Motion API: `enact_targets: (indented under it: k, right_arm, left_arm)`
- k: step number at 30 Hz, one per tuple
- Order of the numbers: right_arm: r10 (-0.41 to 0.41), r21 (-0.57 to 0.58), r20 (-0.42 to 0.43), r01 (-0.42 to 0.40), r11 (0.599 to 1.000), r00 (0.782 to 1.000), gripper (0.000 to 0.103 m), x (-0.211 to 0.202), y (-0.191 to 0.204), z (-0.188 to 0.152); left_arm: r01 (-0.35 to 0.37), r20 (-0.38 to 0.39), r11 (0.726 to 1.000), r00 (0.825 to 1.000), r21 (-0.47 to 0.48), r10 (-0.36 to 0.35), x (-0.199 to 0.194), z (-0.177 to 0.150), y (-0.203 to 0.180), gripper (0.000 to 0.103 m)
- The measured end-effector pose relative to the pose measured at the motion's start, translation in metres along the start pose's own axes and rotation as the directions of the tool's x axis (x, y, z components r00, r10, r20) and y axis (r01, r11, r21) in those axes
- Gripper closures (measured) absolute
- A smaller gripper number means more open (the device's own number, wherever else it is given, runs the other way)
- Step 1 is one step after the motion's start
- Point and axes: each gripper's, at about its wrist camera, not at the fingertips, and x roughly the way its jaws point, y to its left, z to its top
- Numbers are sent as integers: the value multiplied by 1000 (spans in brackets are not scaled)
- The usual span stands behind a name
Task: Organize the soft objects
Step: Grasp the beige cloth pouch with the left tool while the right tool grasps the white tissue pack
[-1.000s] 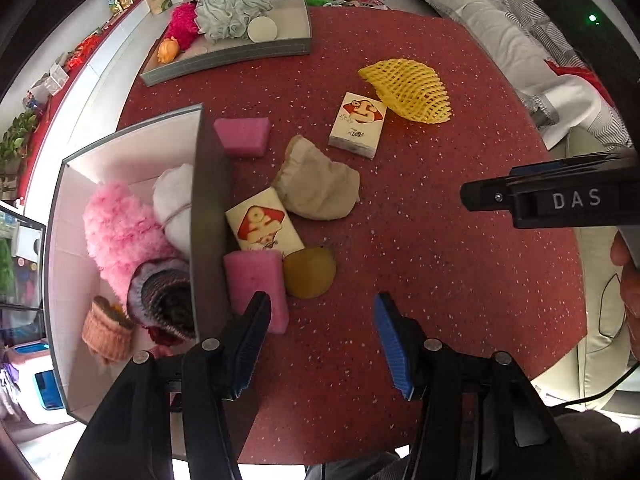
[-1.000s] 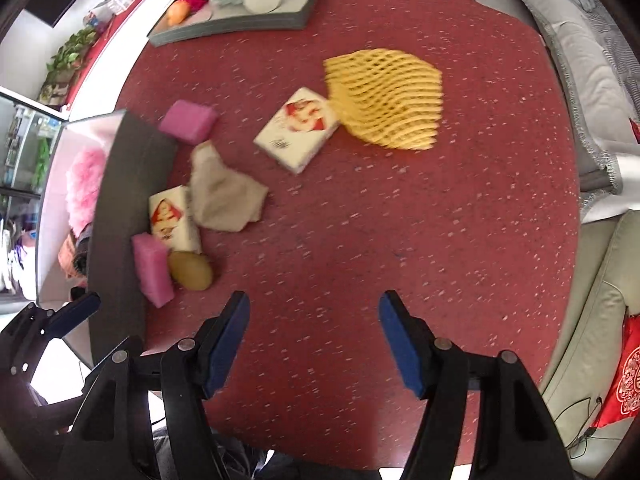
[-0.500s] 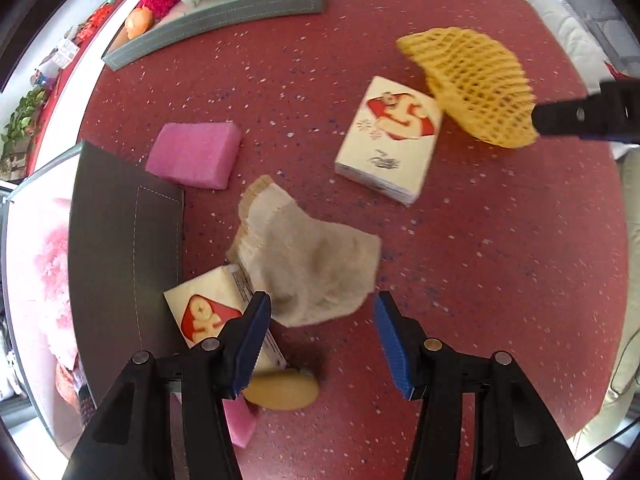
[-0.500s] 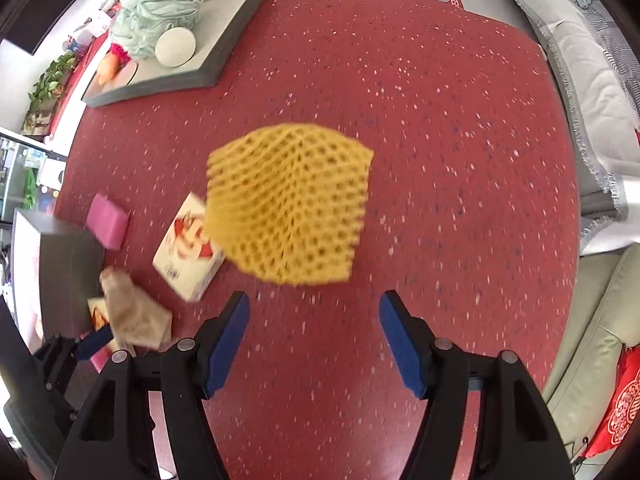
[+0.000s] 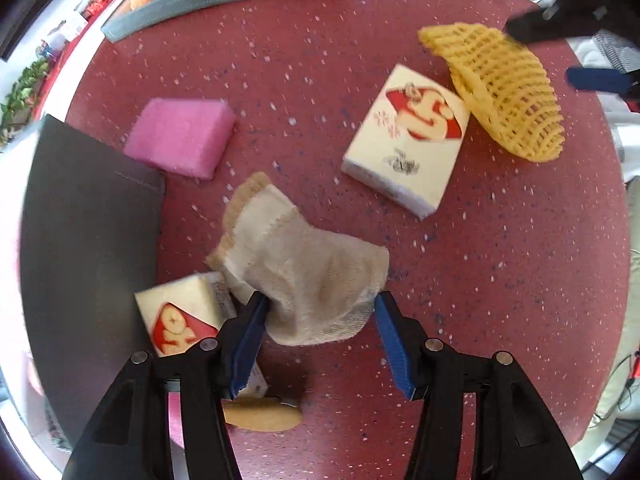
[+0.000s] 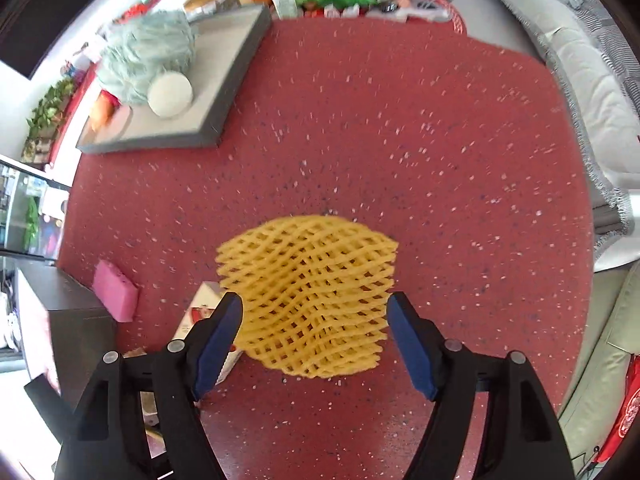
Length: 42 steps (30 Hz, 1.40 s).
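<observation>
Two hand-held grippers (image 5: 320, 324) (image 6: 314, 320) pointed steeply downward

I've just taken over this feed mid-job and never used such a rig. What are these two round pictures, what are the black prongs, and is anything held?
There is no robot arm: a person carries a hand-held gripper in each hand, with a fisheye camera looking along its two blue-padded fingers.

The left-wrist view shows the left hand-held gripper down over a beige cloth. The cloth lies between the pads; a firm grip isn't clear.

The right-wrist view shows the right hand-held gripper with its jaws opening around a yellow foam net, not yet gripped.

On the red table also lie a pink sponge, two white tissue packs and a dark box.
</observation>
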Motion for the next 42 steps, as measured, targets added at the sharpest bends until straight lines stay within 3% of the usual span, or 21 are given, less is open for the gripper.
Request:
enact_targets:
  k: [2, 4, 6, 8, 12, 13, 14, 15, 16, 17, 19, 22, 27, 31, 35, 37, 39, 40, 42]
  right_arm:
    - [49, -12, 38, -49, 999, 998, 25, -19, 5, -8]
    - [117, -63, 22, -116, 991, 993, 25, -26, 17, -18]
    - [226, -92, -45, -229, 969, 973, 25, -23, 34, -26]
    - [317, -67, -129, -327, 943, 940, 25, -9, 46, -28]
    - [338, 81, -173, -328, 941, 925, 25, 20, 29, -30]
    - [329, 147, -179, -305, 941, 927, 25, 32, 19, -26]
    - [254, 174, -166, -225, 959, 953, 26, 36, 9, -22]
    - [119, 154, -122, -99, 983, 985, 26, 31, 2, -18]
    - [6, 102, -47, -1, 995, 999, 26, 21, 0, -15]
    - [-14, 66, -9, 14, 998, 1000, 26, 14, 3, -14]
    - [69, 30, -22, -68, 997, 997, 26, 7, 12, -19]
    - [104, -54, -44, -106, 993, 994, 26, 1, 40, -32]
    - [267, 66, -156, -260, 963, 951, 26, 20, 61, -55]
    - [185, 139, -159, -164, 977, 970, 26, 40, 67, -51]
    - [192, 226, -200, -146, 963, 961, 26, 65, 74, -41]
    - [155, 227, -225, -103, 969, 962, 22, 76, 83, -40]
    - [104, 182, -218, -64, 981, 970, 30, 77, 97, -38]
    - [69, 142, -212, -39, 989, 975, 42, 77, 104, -38]
    - [50, 84, -201, -33, 996, 978, 44, 75, 112, -41]
  left_arm:
    - [0, 33, 1000, 999, 8, 0, -1, -5, 0, 47]
    - [-5, 41, 1000, 999, 14, 4, -1, -8, -1, 47]
    - [2, 43, 1000, 999, 7, -2, -1, -11, -1, 47]
    - [1, 46, 1000, 999, 7, -1, -2, -16, -1, 47]
    - [-4, 49, 1000, 999, 12, 4, -2, -23, -1, 47]
    - [-7, 48, 1000, 999, 11, 7, -2, -25, 0, 47]
    - [-16, 47, 1000, 999, 7, 15, -2, -23, 1, 47]
    - [-16, 59, 1000, 998, -2, 17, -5, -25, 3, 47]
    - [-15, 77, 1000, 997, -8, 16, -11, -28, 7, 47]
    - [-22, 95, 1000, 995, -8, 23, -13, -32, 9, 47]
    - [-43, 123, 999, 991, 2, 43, -17, -35, 9, 47]
    - [-41, 137, 999, 990, 18, 39, -17, -35, 11, 47]
    - [-11, 135, 999, 991, 39, 6, -8, -39, 13, 46]
    - [-37, 145, 997, 989, 64, 28, -9, -49, 12, 41]
    - [-69, 158, 995, 986, 77, 56, -13, -55, 7, 40]
    - [-96, 208, 991, 975, 92, 76, -20, -60, 1, 40]
    - [-85, 220, 994, 973, 73, 67, -21, -61, 1, 40]
    - [-93, 220, 993, 973, 74, 74, -20, -61, 1, 40]
    - [-80, 227, 994, 972, 69, 63, -20, -61, 5, 40]
